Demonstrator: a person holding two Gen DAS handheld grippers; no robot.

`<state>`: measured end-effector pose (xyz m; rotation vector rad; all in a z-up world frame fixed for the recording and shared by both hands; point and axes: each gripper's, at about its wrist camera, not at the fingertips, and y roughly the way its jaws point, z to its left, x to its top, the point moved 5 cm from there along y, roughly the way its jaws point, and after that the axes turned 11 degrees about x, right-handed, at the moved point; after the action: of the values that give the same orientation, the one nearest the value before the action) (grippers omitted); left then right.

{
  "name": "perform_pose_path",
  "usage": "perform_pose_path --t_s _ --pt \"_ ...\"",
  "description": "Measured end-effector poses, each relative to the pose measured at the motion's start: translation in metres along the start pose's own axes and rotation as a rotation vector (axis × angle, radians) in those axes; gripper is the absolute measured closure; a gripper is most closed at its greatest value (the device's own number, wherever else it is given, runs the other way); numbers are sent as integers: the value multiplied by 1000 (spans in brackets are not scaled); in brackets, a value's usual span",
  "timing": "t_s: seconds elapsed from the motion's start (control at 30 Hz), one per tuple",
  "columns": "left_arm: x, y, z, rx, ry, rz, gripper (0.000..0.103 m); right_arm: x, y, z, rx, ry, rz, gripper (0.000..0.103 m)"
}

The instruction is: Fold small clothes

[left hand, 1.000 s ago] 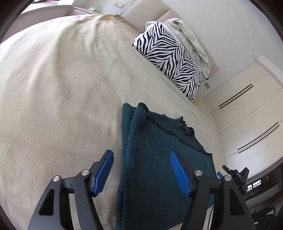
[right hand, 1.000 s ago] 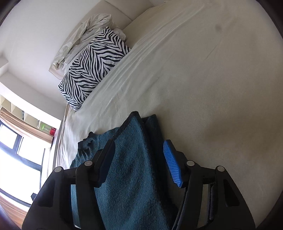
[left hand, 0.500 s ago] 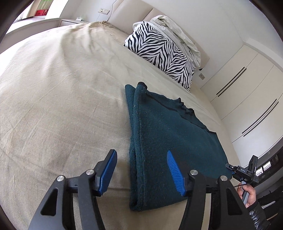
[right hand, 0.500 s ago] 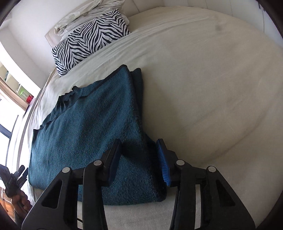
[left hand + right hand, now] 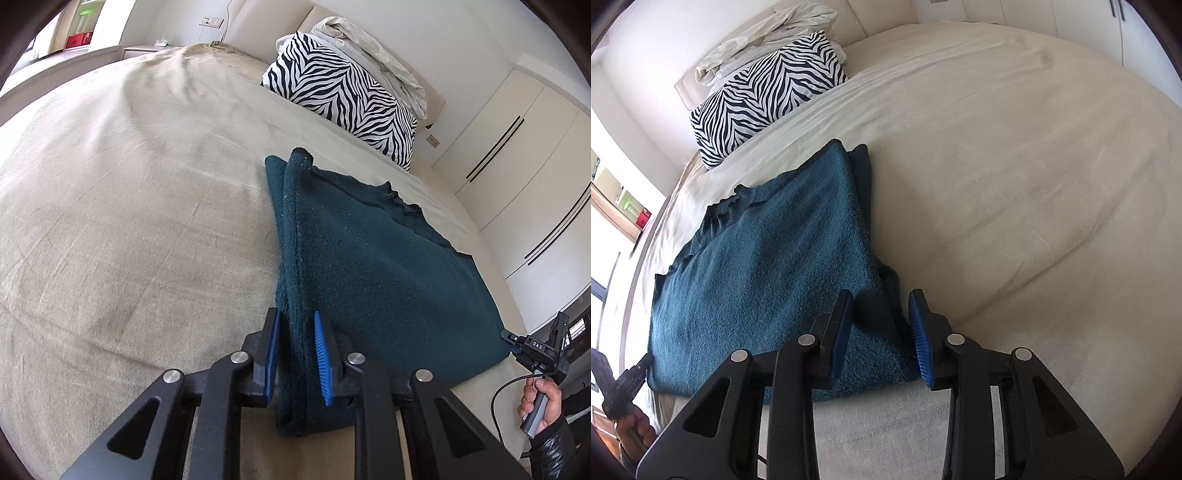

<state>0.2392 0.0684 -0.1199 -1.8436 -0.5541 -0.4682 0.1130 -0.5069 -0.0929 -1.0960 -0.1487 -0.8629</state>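
A home bedroom is showing here: a wide bed is lying under a beige sheet, a zebra-print pillow is leaning against the padded headboard, and white wardrobe doors are lining the wall.

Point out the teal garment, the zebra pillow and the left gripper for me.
teal garment [image 5: 388, 266], left wrist view, top layer.
zebra pillow [image 5: 343, 92], left wrist view, striped face.
left gripper [image 5: 295, 354], left wrist view, between the pads.
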Motion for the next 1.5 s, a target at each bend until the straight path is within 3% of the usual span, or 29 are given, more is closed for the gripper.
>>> perform_pose_path --t_s 0.13,0.23,0.67,1.17,1.3,1.37,1.43,1.5 --pt "-1 2 -2 18 18 0 89 -1 0 3 -30 -47 9 90" --pt "-1 2 -3 29 31 -4 91 -1 -4 8 -56 -82 2 94" --pt "-2 1 0 54 51 13 94 -13 -9 -9 -15 13 4 96" --pt "-3 1 3 41 30 26 94 -28 -3 -18 1 13 52 97" --pt "2 -11 2 74 45 -8 90 -19 -26 -11 -2 63 13 94" --pt "11 -26 -3 109 66 -68 90 -7 -44 5 2 21 -57 94" --pt "24 -40 -12 120 97 -120 89 7 -46 28 47 -31 -65 93" --pt "40 -48 -27 104 113 -152 69 20 -31 54 116 -75 -36 85"
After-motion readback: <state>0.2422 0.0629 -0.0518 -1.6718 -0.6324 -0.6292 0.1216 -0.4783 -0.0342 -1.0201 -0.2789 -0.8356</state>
